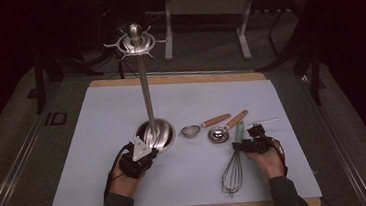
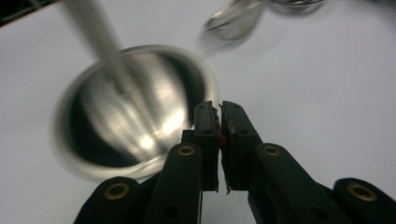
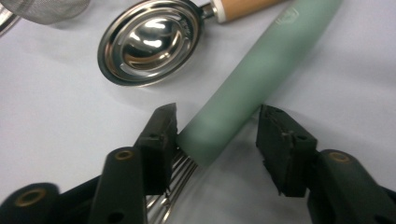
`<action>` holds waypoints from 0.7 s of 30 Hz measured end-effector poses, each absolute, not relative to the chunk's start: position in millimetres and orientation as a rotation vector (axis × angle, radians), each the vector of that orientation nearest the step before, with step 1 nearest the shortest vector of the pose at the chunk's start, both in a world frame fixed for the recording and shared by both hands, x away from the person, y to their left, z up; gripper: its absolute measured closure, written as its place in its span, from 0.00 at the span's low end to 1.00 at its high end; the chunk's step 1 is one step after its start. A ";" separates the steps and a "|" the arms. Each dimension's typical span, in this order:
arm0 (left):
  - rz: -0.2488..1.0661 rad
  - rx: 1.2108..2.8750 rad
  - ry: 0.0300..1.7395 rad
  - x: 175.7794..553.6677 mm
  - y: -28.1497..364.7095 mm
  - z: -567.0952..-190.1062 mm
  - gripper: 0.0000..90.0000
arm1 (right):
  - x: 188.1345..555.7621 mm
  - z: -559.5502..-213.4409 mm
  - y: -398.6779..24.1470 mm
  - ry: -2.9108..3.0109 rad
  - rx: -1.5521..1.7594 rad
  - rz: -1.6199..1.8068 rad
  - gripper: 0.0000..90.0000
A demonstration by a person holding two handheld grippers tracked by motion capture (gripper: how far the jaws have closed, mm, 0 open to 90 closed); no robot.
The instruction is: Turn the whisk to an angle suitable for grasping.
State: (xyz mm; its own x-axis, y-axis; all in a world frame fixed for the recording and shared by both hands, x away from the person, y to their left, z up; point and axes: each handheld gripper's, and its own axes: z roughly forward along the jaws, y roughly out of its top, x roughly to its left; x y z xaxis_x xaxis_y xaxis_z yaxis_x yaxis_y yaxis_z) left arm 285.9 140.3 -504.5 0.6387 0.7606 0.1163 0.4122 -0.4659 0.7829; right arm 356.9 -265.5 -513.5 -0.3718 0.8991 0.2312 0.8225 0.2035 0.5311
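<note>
r fingers (image 3: 215,140) apart, straddling whisk (image 3: 261,79) handle's wire end, not clamped; handle axis runs up-right. l fingers (image 2: 219,128) nearly together, empty, by stand base (image 2: 116,107).

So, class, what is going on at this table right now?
A person works with a gripper in each hand on a white mat. The right gripper has its fingers set either side of the green handle of a whisk, with a gap on one side, so it is not yet gripped. The left gripper, fingers almost together and holding nothing, sits beside the round base of a tall metal utensil stand. A small strainer and a wooden-handled scoop lie between them.
</note>
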 end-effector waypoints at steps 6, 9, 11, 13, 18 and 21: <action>0.647 2.110 0.969 287.6 158.0 -504.7 0.94 | 362.7 -509.7 -270.7 2.393 1.688 0.836 0.62; 0.654 2.116 0.978 287.9 161.3 -507.2 0.94 | 365.0 -507.0 -276.9 2.450 1.672 0.777 0.67; 0.654 2.121 0.983 289.0 163.8 -508.5 0.93 | 366.5 -505.1 -281.5 2.492 1.651 0.737 0.69; 0.652 2.119 1.002 290.0 167.0 -510.8 0.93 | 367.7 -503.2 -284.6 2.525 1.628 0.692 0.70; 0.651 2.114 1.031 292.0 173.2 -514.0 0.93 | 370.0 -498.8 -289.1 2.585 1.603 0.629 0.71; 0.636 2.105 1.083 296.9 180.7 -522.7 0.93 | 375.3 -498.8 -291.9 2.608 1.641 0.647 0.71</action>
State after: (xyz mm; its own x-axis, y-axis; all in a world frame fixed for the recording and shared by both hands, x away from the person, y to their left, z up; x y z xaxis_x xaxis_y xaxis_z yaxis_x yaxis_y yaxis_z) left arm 296.9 180.7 -522.7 0.5350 0.8372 0.1134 0.5064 -0.4253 0.7501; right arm 375.3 -291.9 -498.8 -0.4568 0.8619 0.2200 0.8648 0.3723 0.3369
